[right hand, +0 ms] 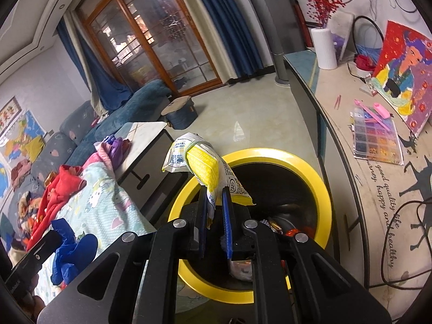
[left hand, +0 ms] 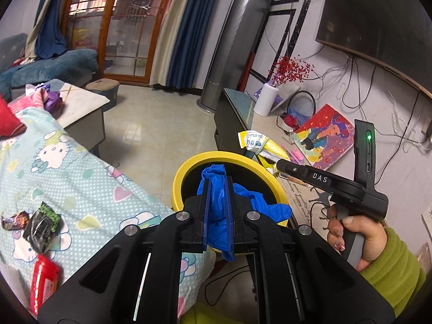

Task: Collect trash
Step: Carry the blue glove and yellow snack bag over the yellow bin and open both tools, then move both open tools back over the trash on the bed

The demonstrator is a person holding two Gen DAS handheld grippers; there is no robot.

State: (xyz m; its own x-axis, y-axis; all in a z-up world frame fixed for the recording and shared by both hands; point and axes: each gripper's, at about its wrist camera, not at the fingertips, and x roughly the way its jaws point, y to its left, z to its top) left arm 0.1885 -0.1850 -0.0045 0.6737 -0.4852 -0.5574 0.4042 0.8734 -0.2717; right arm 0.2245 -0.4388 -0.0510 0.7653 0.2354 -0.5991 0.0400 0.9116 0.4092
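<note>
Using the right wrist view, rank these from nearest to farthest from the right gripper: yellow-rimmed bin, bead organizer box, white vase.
1. Yellow-rimmed bin, right under the right gripper.
2. Bead organizer box, on the counter to the right.
3. White vase, far end of the counter.

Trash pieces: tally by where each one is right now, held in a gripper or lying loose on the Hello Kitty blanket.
Held in a gripper: 2 (blue glove in the left gripper; yellow and white wrapper in the right gripper)
Loose on blanket: 3 (dark wrapper, red packet, small brown wrapper)
Total: 5
</note>
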